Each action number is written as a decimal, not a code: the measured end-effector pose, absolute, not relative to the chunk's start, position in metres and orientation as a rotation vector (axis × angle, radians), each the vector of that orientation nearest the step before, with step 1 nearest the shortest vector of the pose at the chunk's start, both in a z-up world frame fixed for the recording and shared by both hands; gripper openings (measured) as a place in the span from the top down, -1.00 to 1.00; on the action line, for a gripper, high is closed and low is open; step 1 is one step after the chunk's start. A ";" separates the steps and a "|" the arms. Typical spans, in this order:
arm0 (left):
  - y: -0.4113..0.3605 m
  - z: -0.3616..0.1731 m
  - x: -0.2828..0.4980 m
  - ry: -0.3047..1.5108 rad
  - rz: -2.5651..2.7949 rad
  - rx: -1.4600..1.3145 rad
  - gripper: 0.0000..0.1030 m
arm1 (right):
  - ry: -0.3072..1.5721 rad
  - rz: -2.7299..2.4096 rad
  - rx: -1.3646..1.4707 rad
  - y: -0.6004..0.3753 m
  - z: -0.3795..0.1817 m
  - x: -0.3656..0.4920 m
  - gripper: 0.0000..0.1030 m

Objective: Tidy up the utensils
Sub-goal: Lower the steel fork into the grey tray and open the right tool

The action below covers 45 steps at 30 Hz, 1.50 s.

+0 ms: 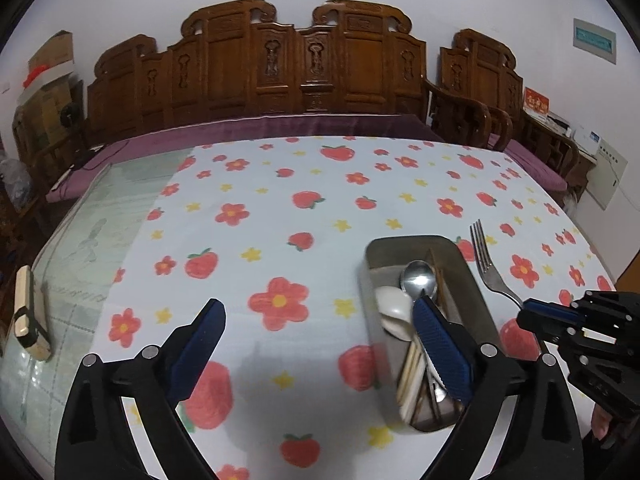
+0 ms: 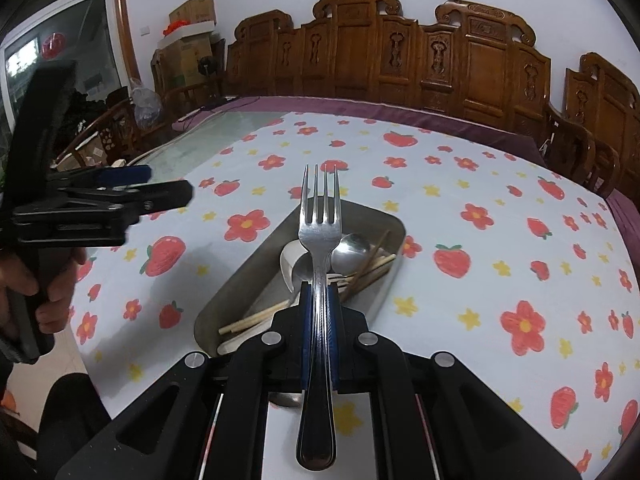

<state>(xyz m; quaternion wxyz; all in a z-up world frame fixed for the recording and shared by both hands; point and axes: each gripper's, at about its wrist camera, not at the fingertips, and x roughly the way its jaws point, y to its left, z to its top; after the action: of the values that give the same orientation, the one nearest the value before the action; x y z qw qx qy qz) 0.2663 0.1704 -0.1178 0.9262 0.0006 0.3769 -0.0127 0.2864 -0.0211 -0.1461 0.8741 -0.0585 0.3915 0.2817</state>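
Right wrist view shows the right gripper point(image 2: 319, 300) clamped on the handle of a steel fork point(image 2: 320, 240), its blue pads point(image 2: 306, 320) pressed against both sides of the stem. The fork points forward, tines up and away, held above the near end of a metal tray point(image 2: 256, 256) that lies on a table covered with a strawberry-and-flower tablecloth point(image 2: 480, 240). Inside the tray lie a metal spoon point(image 2: 351, 250), a white ceramic spoon point(image 2: 290, 260) and several wooden chopsticks point(image 2: 256, 320), the sticks crossing one another along the tray's length.

Left wrist view shows the left gripper point(image 1: 316, 320) with its fingers spread wide apart and holding nothing; it hangs over the tablecloth just beside the tray's left wall, its right pad overlapping the tray in this view. The fork and right gripper appear past the tray's right side. Near the table's left edge, on bare glass, lies a small wooden block point(image 1: 28, 316). Carved wooden chairs point(image 1: 296, 60) line the table's far edge.
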 end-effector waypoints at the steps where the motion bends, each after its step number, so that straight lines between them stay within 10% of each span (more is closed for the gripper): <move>1: 0.173 -0.118 0.265 0.773 -0.022 0.000 -0.77 | 0.822 0.587 -0.121 -0.019 -0.147 0.289 0.83; 45: 0.171 -0.134 0.259 0.812 -0.037 0.016 -0.77 | 0.930 0.606 -0.074 0.015 -0.191 0.327 0.80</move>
<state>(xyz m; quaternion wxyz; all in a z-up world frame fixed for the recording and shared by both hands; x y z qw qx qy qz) 0.2587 0.1712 -0.1344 0.9186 0.0080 0.3947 -0.0182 0.3265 0.0152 -0.1907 0.8493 -0.0352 0.4413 0.2875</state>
